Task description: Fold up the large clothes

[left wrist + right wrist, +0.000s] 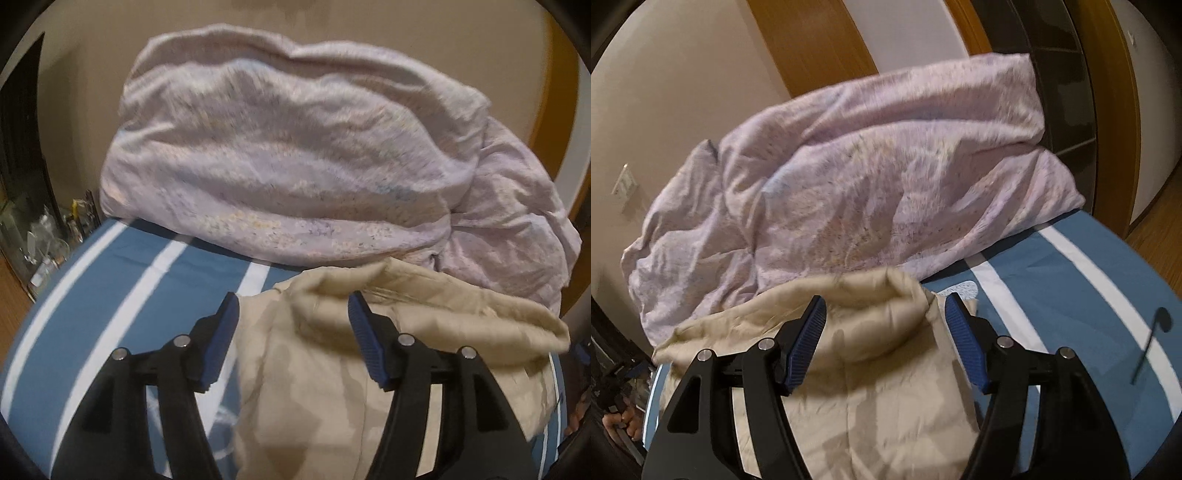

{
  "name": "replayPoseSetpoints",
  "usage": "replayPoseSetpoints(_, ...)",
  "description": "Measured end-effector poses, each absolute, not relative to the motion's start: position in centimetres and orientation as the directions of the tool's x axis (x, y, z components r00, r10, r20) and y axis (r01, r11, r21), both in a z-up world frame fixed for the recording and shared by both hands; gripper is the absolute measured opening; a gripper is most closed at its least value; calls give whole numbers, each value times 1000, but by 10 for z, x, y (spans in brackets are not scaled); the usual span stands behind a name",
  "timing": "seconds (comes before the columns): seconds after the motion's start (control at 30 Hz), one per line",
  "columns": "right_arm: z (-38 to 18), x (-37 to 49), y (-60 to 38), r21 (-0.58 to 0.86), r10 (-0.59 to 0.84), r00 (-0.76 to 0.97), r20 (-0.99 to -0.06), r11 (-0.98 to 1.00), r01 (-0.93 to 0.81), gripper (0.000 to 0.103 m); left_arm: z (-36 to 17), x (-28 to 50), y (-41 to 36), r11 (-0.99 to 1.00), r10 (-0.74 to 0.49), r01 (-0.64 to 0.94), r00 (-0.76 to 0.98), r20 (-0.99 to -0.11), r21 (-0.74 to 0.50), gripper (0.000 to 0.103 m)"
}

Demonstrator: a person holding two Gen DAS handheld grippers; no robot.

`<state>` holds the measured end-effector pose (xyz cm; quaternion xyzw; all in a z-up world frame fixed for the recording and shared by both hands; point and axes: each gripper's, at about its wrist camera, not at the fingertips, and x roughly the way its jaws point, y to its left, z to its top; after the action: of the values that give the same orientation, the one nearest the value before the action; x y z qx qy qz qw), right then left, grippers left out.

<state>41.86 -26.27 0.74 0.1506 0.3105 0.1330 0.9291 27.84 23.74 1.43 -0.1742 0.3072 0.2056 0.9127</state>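
A beige garment [314,369] lies crumpled on the blue and white striped bed cover [110,295]. In the left wrist view my left gripper [291,314] is open and empty, hovering over the garment's left edge. The garment also shows in the right wrist view [871,387], where my right gripper [884,314] is open and empty above its bunched, rolled top edge near the right side. The garment's lower part is cut off by both views.
A large pale purple floral duvet [295,147] is heaped at the far side of the bed, also in the right wrist view [849,177]. A beige wall and wooden door frames [812,44] stand behind. Cluttered glassware [48,236] sits beside the bed on the left.
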Motion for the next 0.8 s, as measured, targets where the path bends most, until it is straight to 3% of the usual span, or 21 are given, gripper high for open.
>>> replayPoseSetpoints(0.37, 17, 385, -248, 321, 370, 749, -549, 921, -220, 68, 22, 253, 202, 885, 264, -446, 718, -644, -135, 68)
replayPoseSetpoints(0.8, -22, 432, -210, 255, 347, 706, -617, 937, -237, 68, -16, 308, 193, 892, 258, -440, 682, -685, -102, 69)
